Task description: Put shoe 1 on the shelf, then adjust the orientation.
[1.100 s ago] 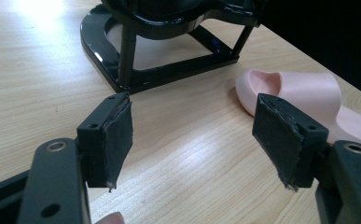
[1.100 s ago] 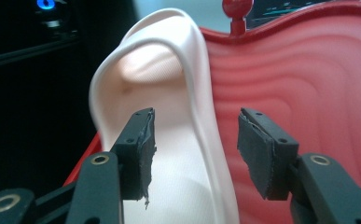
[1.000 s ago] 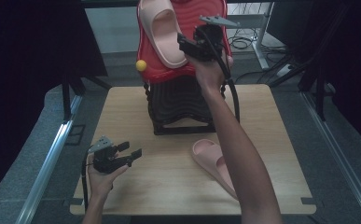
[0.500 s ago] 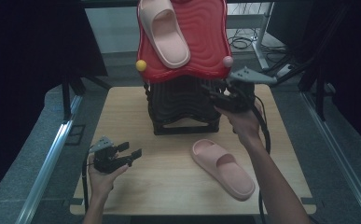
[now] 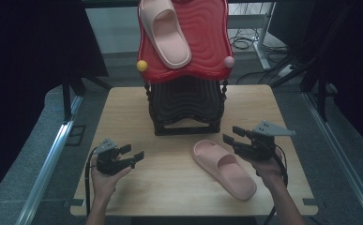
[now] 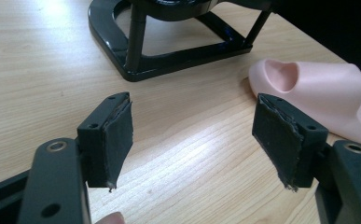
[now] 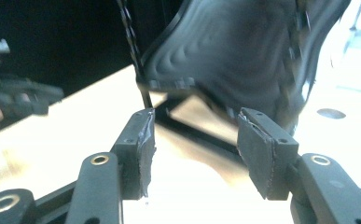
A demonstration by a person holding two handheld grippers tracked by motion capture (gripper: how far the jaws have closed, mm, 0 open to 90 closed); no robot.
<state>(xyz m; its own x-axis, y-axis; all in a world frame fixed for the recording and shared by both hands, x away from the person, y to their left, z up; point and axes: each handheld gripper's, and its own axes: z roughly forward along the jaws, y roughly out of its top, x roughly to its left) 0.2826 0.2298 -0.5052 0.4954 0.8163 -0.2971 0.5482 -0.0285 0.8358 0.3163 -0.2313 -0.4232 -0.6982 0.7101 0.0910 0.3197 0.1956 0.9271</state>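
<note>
Right gripper (image 5: 234,136) has swung down from the red shelf (image 5: 207,51), leaving one pink slipper (image 5: 165,30) resting up there, and now hovers just beside the second slipper (image 5: 223,168) lying flat on the table (image 5: 123,108). Its jaws stand apart with nothing between them; its own view is blurred, but the gap looks clear. Left gripper (image 5: 131,157) sits low near the table's front, jaws wide and empty, unmoved. One slipper shelved, so the other looks next for pickup.
</note>
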